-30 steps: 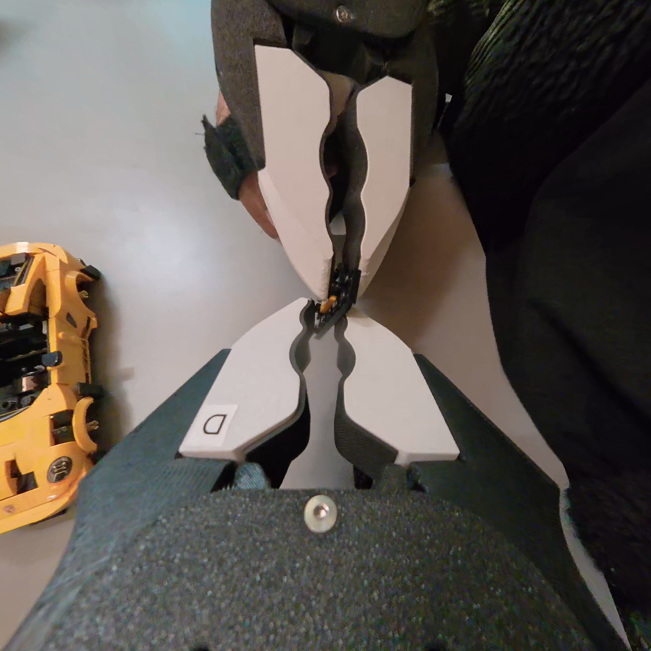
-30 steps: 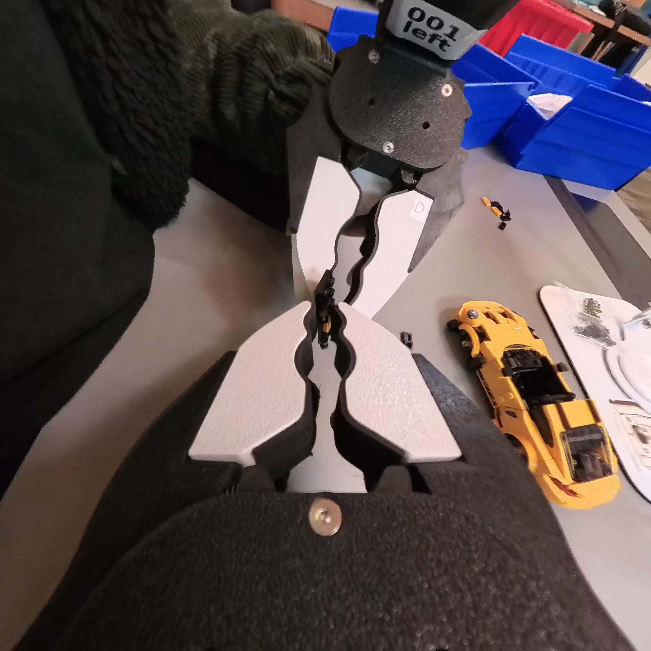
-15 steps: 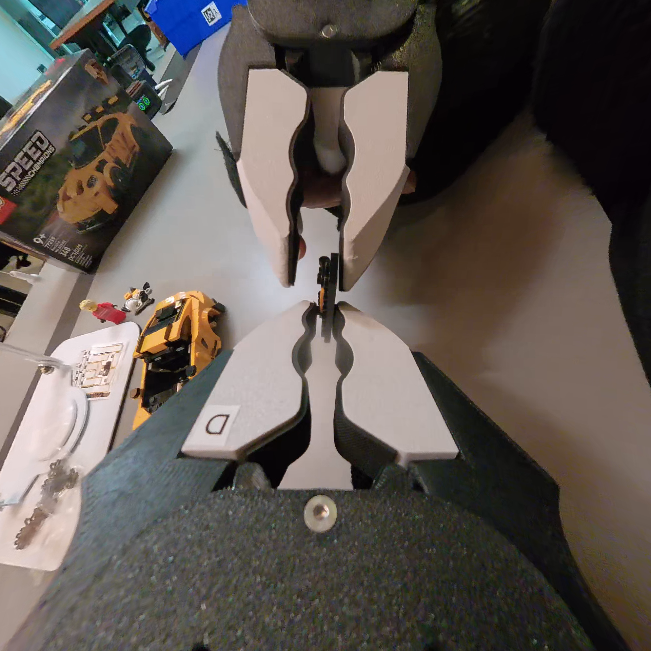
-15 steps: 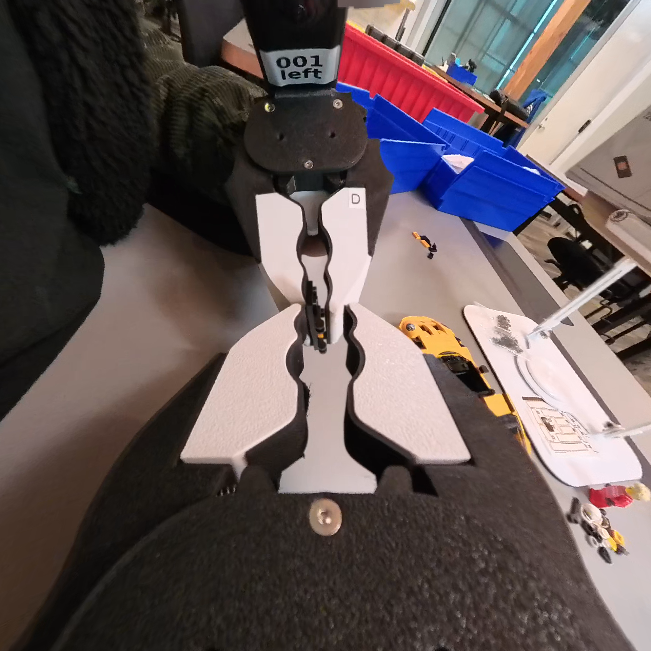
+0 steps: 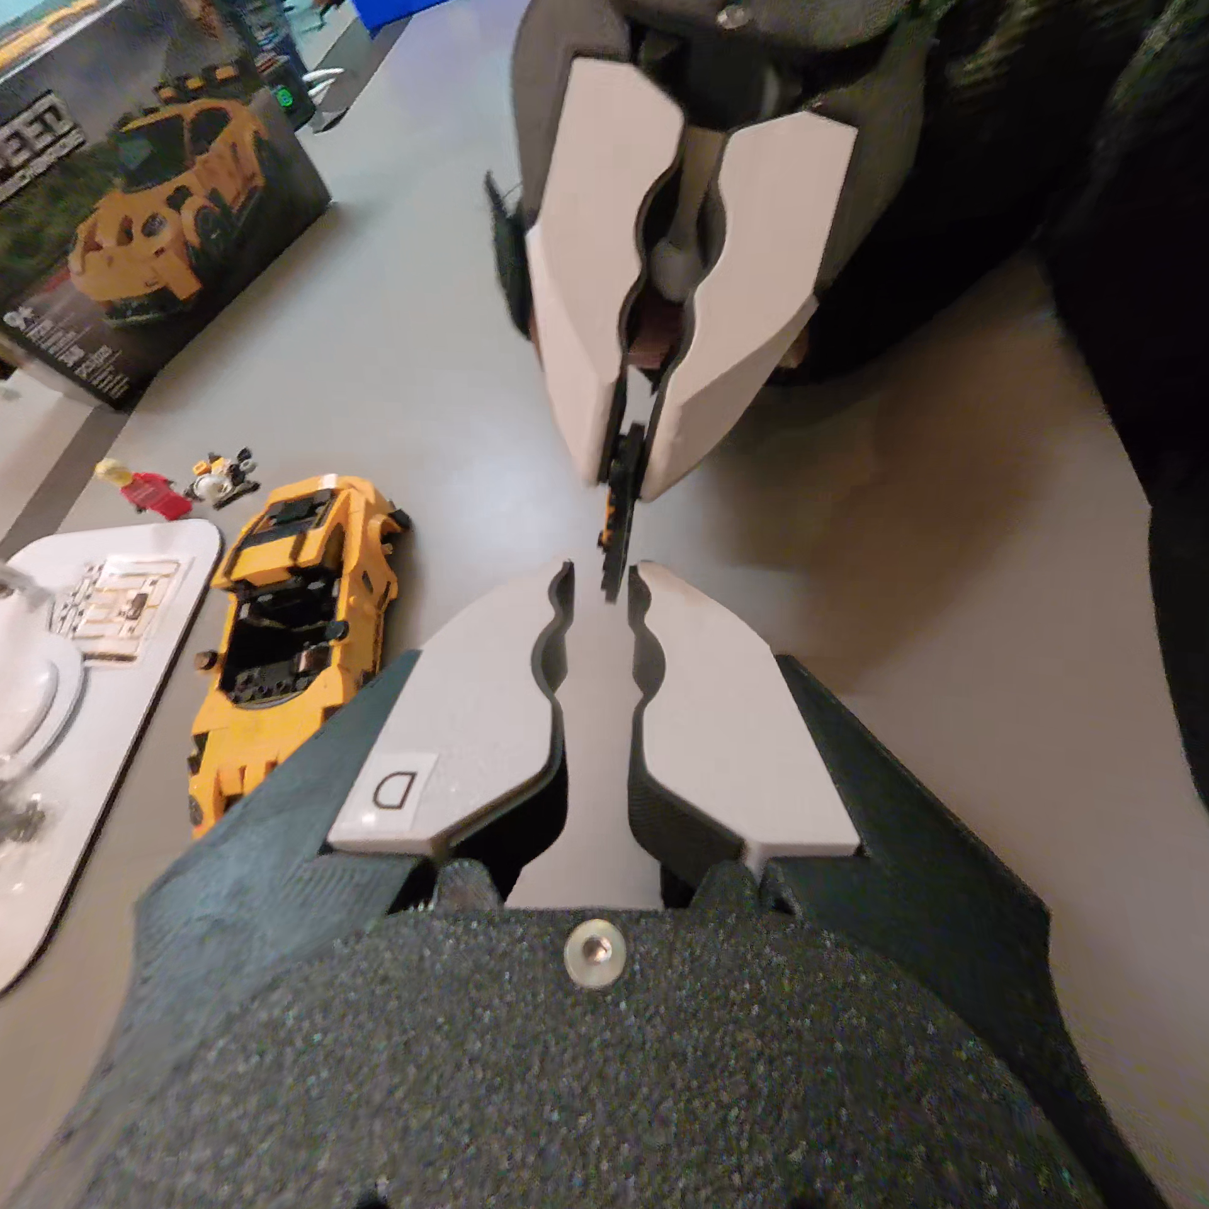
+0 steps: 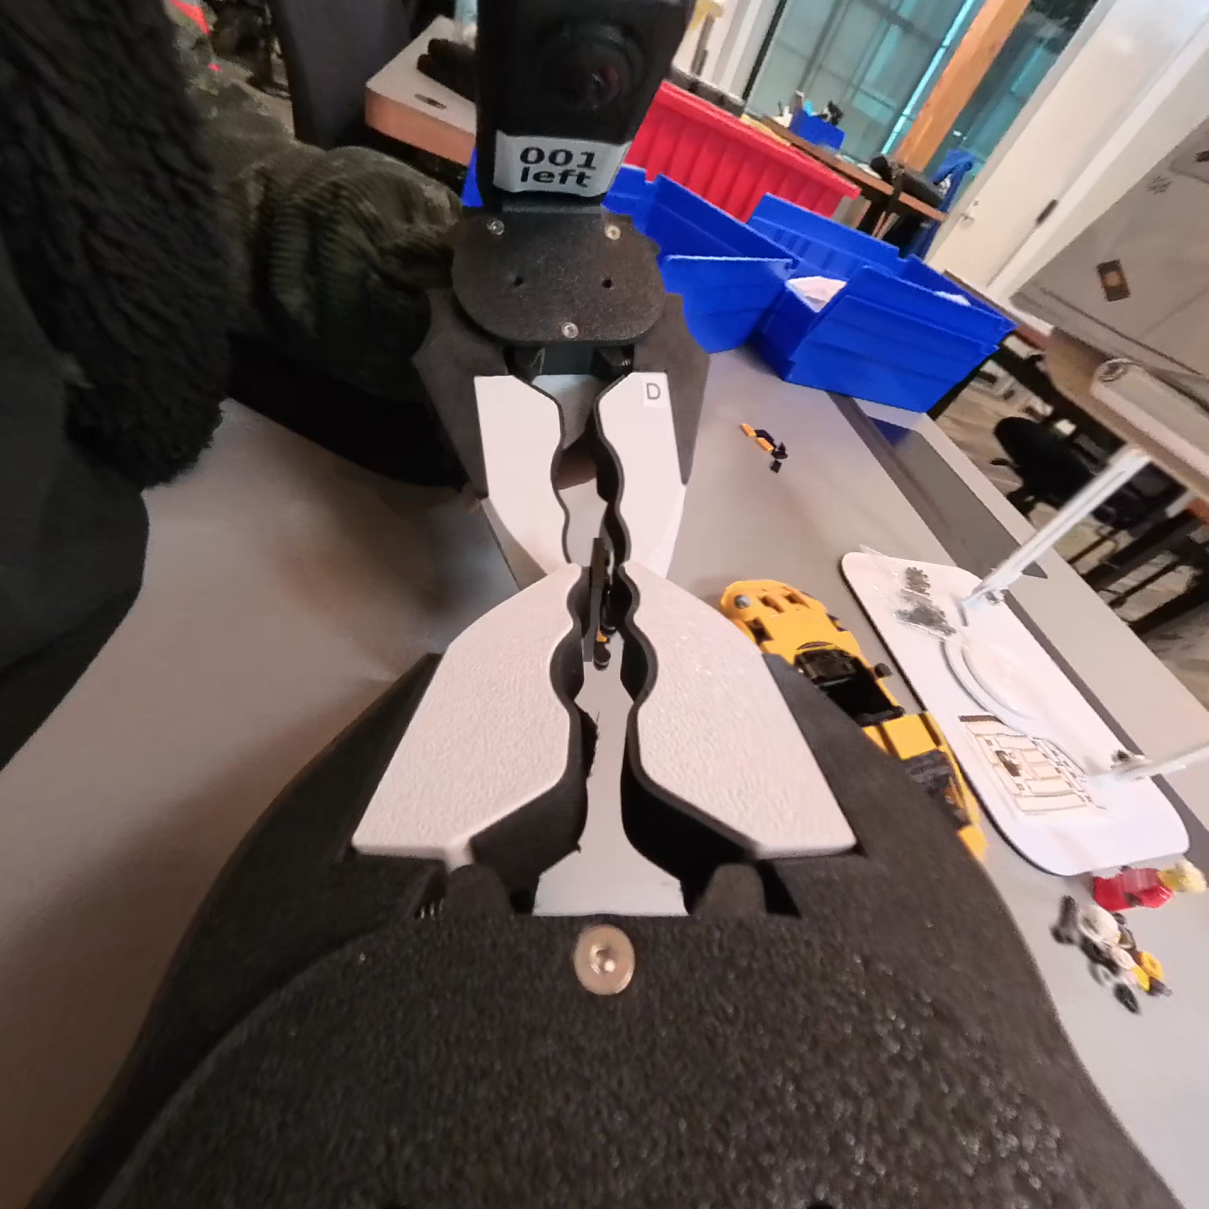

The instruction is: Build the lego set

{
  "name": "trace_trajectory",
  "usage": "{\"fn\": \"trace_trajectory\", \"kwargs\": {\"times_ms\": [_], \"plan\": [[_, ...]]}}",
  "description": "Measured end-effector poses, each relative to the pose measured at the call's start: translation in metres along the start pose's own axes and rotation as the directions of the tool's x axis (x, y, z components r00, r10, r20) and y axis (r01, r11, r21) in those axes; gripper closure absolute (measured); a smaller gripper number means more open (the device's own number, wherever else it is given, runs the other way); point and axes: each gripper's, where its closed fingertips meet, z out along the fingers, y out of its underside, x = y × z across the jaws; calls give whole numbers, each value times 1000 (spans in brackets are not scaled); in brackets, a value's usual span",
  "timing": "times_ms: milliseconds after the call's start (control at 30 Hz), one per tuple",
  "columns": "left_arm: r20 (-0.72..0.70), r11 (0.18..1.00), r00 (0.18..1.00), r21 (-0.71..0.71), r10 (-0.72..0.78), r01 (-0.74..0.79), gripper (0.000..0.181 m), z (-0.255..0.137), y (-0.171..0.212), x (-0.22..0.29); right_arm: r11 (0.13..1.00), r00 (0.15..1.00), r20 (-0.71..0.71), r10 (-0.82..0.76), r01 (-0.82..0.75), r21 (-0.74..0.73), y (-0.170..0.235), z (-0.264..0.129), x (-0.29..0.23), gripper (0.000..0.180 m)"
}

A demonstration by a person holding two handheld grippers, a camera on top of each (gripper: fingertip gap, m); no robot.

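We see two grippers meeting tip to tip above a grey table [image 5: 405, 366]. The right gripper [image 6: 602, 579] has its fingers drawn in tight on a small black piece [image 6: 598, 612] with a bit of yellow on it, a thin flat part held on edge. In the left wrist view the same piece [image 5: 618, 523] sticks out from the right gripper's tips [image 5: 621, 484] and reaches down toward the left gripper [image 5: 598, 576], whose fingers stand a little apart with a clear gap. The lower end of the piece hangs at the mouth of that gap, close to the right-hand fingertip; we cannot tell whether it touches.

To the left gripper's side lies the yellow car [image 5: 294, 628], partly built, its cabin open and black inside; in the right wrist view the car [image 6: 844, 674] sits just past the right gripper's body, which hides part of it. Beside the car is a white tray [image 5: 118, 719] carrying a sheet of stickers [image 5: 108, 605] and some small dark parts [image 6: 922, 598]. A small red figure [image 5: 147, 487] and a little cluster of white, black and yellow bits [image 5: 219, 481] lie near the car's nose. The set's box [image 5: 150, 216] stands farther back. Across the table we see blue bins [image 6: 850, 307], a red bin [image 6: 726, 150] behind them, and a few loose pieces [image 6: 765, 441] on the tabletop. A dark fuzzy sleeve [image 6: 118, 262] fills the near side.
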Motion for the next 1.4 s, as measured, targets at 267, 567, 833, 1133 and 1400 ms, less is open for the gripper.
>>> {"fn": "trace_trajectory", "kwargs": {"times_ms": [267, 567, 833, 1133, 1400], "plan": [[-187, 819, 850, 233, -492, 525, 160, -24, -26, -27, 975, 949, -223, -222, 217, -50, 1, -9, 27, 174], [-471, 411, 446, 180, -761, 893, 163, -20, -34, -40, 786, 719, -320, -617, 584, -204, -4, -8, 26, 174], [-622, 202, 167, 15, -765, 979, 164, -18, -34, -30, 632, 576, -265, -773, 735, -247, -3, 4, 13, 174], [-629, 171, 86, -77, -773, 982, 169, -14, -31, -21, 538, 497, -212, -841, 807, -244, -2, 10, 10, 174], [-575, 203, 210, 78, -791, 976, 176, -20, -28, -44, 813, 776, -240, -583, 553, -185, 9, 6, 21, 154]]}}
